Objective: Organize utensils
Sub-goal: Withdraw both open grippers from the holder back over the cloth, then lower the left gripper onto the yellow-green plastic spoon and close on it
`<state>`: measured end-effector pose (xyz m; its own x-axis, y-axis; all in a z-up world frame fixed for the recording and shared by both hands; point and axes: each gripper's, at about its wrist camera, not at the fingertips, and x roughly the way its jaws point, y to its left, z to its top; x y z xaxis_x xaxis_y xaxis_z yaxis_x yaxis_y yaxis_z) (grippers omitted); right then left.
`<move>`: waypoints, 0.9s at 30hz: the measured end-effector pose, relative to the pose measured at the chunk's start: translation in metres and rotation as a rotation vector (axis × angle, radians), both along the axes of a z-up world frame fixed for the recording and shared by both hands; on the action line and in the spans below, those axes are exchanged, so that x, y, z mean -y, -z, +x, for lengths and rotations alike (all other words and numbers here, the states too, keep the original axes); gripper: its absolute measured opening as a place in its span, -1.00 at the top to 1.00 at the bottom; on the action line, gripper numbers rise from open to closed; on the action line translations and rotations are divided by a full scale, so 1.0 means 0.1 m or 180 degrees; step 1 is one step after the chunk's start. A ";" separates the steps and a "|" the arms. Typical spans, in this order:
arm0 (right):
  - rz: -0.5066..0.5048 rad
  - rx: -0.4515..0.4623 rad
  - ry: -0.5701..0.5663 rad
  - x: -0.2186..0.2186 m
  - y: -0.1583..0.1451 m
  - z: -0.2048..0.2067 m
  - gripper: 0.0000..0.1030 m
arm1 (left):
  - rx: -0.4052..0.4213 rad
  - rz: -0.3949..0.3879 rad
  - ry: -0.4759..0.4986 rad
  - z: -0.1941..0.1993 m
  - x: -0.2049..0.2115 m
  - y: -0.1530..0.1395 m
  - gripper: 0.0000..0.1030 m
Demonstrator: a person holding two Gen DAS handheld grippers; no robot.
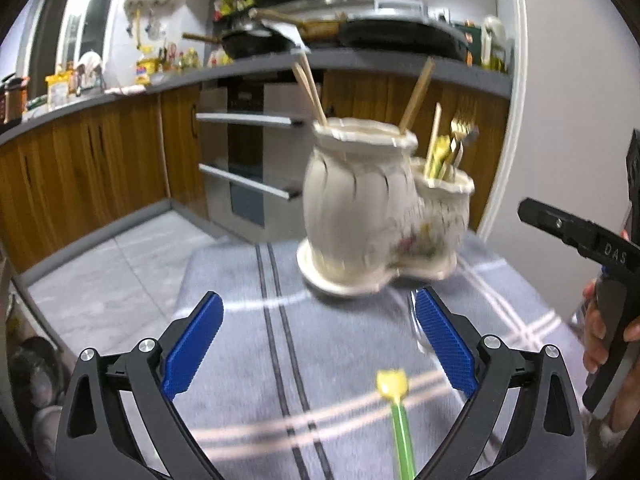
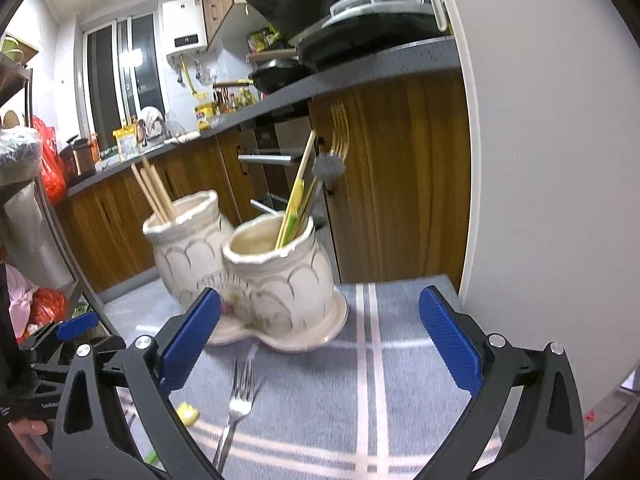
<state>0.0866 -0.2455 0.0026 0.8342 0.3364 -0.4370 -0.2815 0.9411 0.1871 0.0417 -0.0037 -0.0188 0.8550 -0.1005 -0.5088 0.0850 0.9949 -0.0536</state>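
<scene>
Twin ceramic holder [image 2: 256,276] w/ chopsticks [image 2: 154,192], 12 o'clock on cloth [image 2: 400,380]. Fork [image 2: 236,404] at 6. L gripper [image 1: 320,344] & R gripper [image 2: 320,340]: both released, empty.

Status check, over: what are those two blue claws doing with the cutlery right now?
Left gripper open, empty. Right gripper open, empty. Fork and yellow-tipped green stick lie loose on the cloth, short of the twin holder. Nothing blocking.

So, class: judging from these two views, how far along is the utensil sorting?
Done: chopsticks and a gold fork already stand in the double ceramic holder. In hand: nothing; the left gripper and right gripper are both open. Left: a silver fork and a yellow-tipped green utensil lie on the cloth.
</scene>
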 end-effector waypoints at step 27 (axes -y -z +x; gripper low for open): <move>-0.0558 -0.0507 -0.0076 -0.27 0.38 -0.27 -0.91 | -0.0767 0.0472 0.0771 -0.35 0.40 0.49 -0.28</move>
